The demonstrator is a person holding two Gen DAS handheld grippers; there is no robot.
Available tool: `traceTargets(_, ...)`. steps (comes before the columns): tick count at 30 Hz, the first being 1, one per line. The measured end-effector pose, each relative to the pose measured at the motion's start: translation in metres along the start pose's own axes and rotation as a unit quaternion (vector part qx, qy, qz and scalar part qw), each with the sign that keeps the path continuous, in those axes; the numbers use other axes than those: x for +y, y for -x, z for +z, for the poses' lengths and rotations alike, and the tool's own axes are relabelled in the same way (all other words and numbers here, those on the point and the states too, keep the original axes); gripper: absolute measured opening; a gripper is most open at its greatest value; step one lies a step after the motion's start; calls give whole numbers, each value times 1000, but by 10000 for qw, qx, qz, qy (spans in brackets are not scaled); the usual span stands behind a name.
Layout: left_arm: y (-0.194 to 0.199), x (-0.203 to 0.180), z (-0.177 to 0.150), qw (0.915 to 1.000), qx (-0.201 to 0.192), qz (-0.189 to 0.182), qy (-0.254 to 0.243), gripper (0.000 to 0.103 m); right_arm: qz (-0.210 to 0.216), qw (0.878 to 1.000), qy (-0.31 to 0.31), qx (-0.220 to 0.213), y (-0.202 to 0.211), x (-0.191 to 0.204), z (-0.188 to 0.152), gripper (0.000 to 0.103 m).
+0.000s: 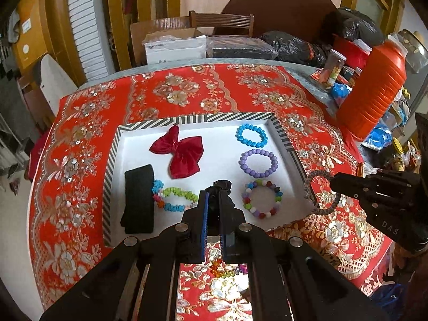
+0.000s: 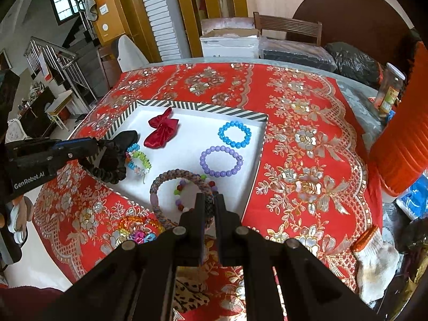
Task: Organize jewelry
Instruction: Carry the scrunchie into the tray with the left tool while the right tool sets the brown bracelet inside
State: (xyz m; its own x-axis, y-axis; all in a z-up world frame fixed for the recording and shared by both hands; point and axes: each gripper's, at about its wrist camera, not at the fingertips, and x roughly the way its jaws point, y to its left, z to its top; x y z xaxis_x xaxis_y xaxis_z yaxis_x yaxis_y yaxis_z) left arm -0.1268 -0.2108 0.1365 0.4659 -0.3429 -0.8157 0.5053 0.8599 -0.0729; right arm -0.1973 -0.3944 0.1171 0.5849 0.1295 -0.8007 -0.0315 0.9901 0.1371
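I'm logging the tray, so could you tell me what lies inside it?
Inside the tray: a red bow, blue bracelet, purple bracelet, mixed-bead bracelet, green-and-blue bracelet and black band. The left gripper and its black scrunchie hide the tray's middle front.

Even daylight, soft focus, fisheye-bent dark corners

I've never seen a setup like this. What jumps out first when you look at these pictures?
Most striking is the white tray with its striped rim, sitting on a bright red flowered tablecloth and holding a red bow and rings of coloured beads. Two black grippers hover at its near edge: the left gripper pinches a black scrunchie, and the right gripper pinches a braided bracelet.
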Motion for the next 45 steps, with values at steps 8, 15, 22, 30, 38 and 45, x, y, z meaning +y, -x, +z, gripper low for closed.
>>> traceTargets(8,-13,-6,7,9999,62,-34,-118,0,-39,10000,-75,41,-9,-2,12,7)
traceTargets(15,-23,-10,12,9997,113,-87,-202,0,-66,9998,-165,83,-20,-5,20,7)
traceTargets(22,-30,-12,19,9995,128,-121,-265,0,-114,9997,-216,82,-25,-9,29,7)
traceTargets(30,-38,-15,25,9991,143,-162,-371,0,-136,9995,-268,82,-32,-12,40,7)
traceTargets(38,-50,-17,29,9985,237,-269,-406,0,-148,9994,-272,165,-44,-12,50,7)
traceTargets(45,-66,-15,34,9978,357,-397,-383,0,-151,9992,-259,251,-58,-10,62,7)
